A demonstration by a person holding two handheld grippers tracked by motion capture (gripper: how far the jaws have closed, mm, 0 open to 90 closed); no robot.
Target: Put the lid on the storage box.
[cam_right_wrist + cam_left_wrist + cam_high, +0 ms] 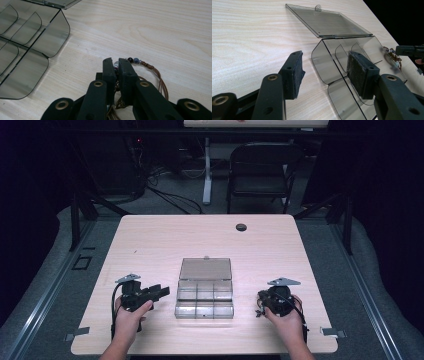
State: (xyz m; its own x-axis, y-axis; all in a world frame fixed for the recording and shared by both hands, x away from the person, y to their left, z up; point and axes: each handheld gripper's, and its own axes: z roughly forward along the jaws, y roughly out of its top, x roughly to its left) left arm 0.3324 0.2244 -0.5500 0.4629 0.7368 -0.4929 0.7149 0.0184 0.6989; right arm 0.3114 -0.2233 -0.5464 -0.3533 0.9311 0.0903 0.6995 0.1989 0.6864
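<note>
Two grippers flank a clear box in the high view. The left gripper points at the box's left side, and the right gripper sits just off its right side, near the front row of compartments. The lid lies flat open toward the far edge, so the box's long axis runs across the table between the two hands. The right hand is the one carrying, and the box lies to its left.

From the left gripper view, that gripper's jaws stand wide apart with nothing between them, the near wall of the box just ahead. Beyond the box, the bracelet hangs from the other gripper.

From the right gripper view, the right gripper is clamped tight on a beaded bracelet, its wire loops trailing to the right on the wood. The nearest compartment lies up and to the left, near but apart, so I judge the coming move is a short carry leftward over that rounded wall.
</note>
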